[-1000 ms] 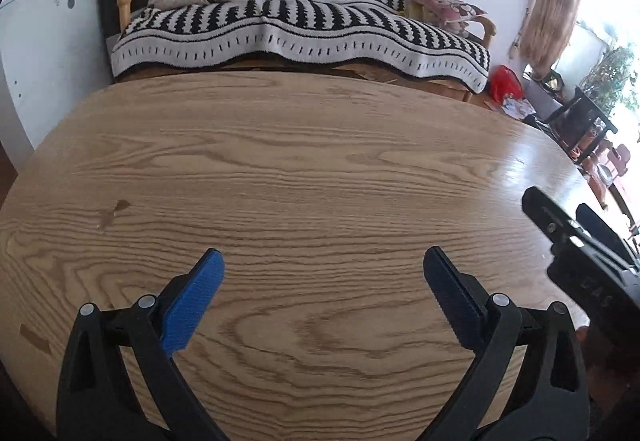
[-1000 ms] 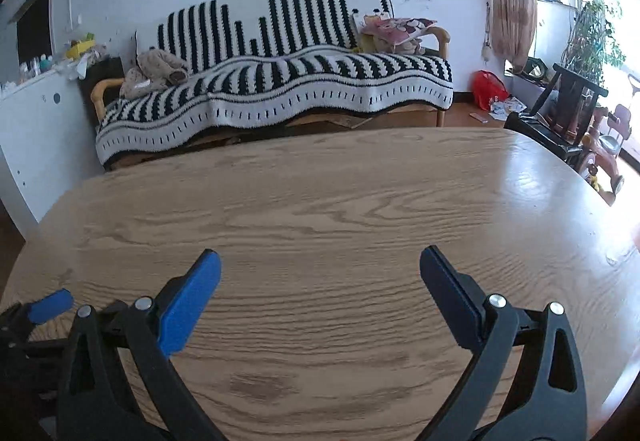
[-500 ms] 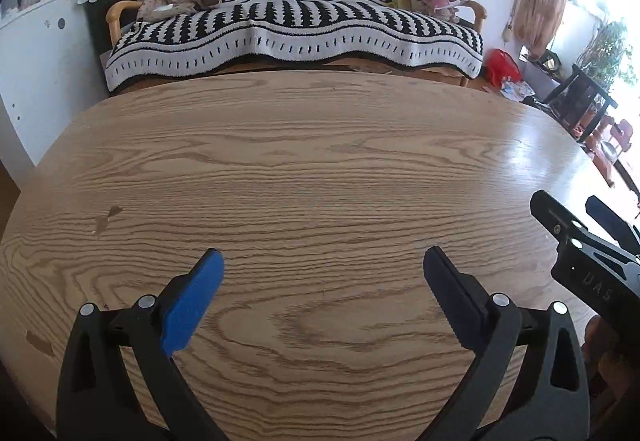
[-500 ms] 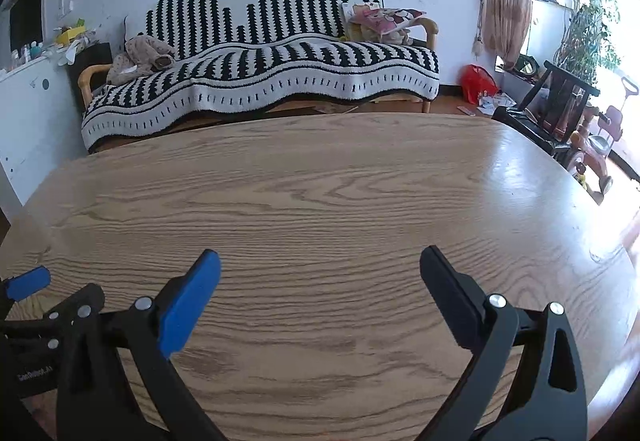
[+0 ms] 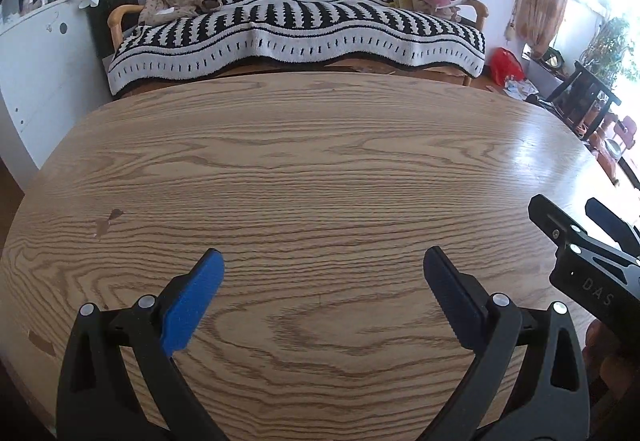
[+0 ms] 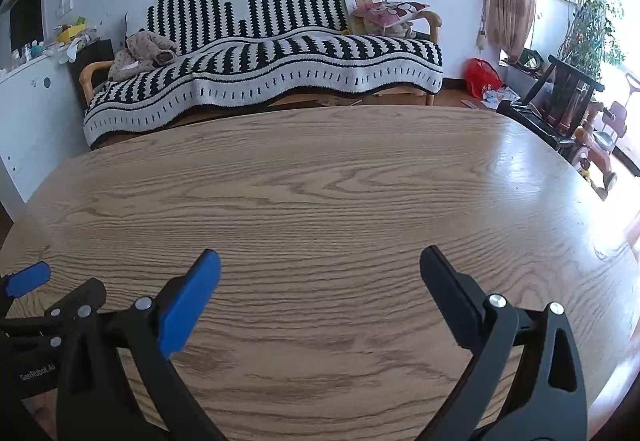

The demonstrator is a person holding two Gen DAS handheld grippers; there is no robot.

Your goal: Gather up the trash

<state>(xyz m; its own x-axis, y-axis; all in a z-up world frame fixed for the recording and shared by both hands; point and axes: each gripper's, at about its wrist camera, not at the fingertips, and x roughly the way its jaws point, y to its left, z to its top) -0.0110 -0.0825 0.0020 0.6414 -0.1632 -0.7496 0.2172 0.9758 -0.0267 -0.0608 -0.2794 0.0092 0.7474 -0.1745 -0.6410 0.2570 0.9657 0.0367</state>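
Left gripper (image 5: 323, 261) and right gripper (image 6: 320, 261) gape wide (holding nothing).

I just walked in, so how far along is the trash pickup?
Nothing looks collected. The left gripper and right gripper are both open and empty over the wooden table, which shows no trash. Scraps of paper lie on the floor by the red bag.

Striped-blanket sofa (image 5: 296, 21) behind wooden table (image 5: 320, 161)

The oval light-oak wood-grain counter (image 5: 320, 169) is showing a small dark stain (image 5: 107, 221) near its left edge.
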